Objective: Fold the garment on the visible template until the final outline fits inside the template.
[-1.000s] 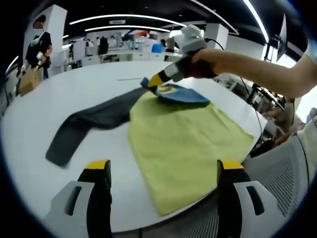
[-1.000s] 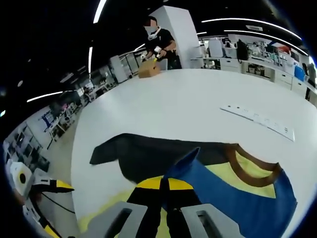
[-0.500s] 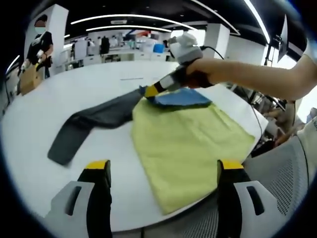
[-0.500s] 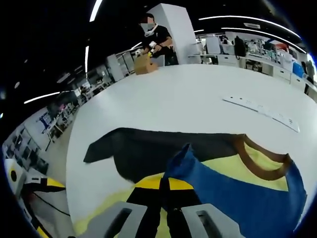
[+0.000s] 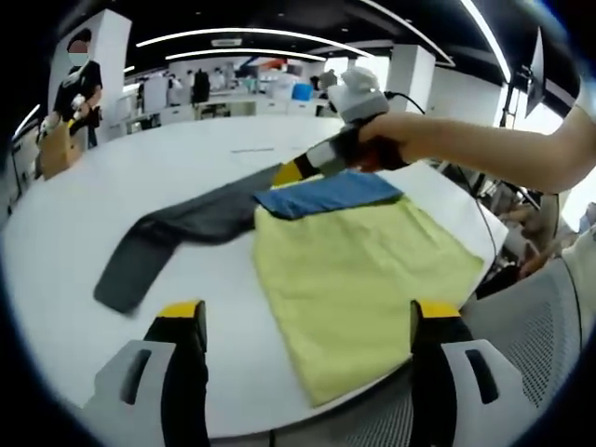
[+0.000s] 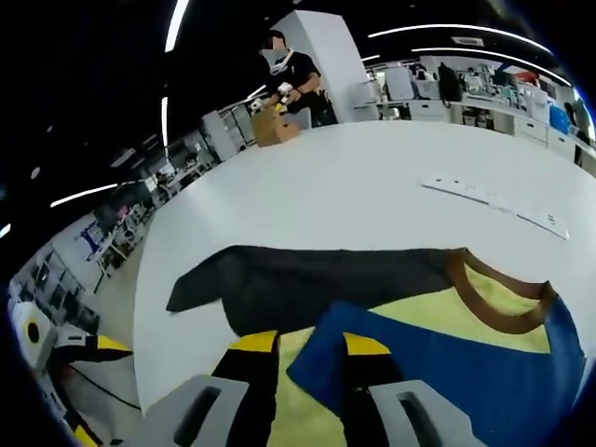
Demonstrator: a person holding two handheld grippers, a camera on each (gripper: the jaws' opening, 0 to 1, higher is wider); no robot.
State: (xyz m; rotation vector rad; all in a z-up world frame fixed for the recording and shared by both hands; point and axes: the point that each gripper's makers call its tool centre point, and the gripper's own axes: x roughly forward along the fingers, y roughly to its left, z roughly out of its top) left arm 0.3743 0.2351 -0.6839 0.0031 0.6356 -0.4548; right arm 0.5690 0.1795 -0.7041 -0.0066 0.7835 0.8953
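The garment (image 5: 358, 279) lies spread on the white round worktop (image 5: 112, 196), its yellow-green body reaching the near edge by the person's side. A blue sleeve (image 5: 326, 194) is folded across its far end, and a dark grey sleeve (image 5: 177, 228) stretches away toward the middle of the worktop. In the right gripper view the blue sleeve (image 6: 447, 372) lies over the yellow cloth, a brown collar (image 6: 498, 303) curves beside it, and the dark sleeve (image 6: 307, 284) lies beyond. The right gripper (image 5: 296, 172), held in a hand (image 5: 386, 144), sits at the corner of the blue sleeve; its jaws stand slightly apart, either side of the sleeve's corner, gripping nothing. The left gripper (image 5: 303, 321) hovers over the near edge, jaws wide apart and empty. A white strip (image 6: 494, 203) lies farther out. A person (image 6: 293, 79) stands at the far edge beside a cardboard box (image 6: 270, 126).
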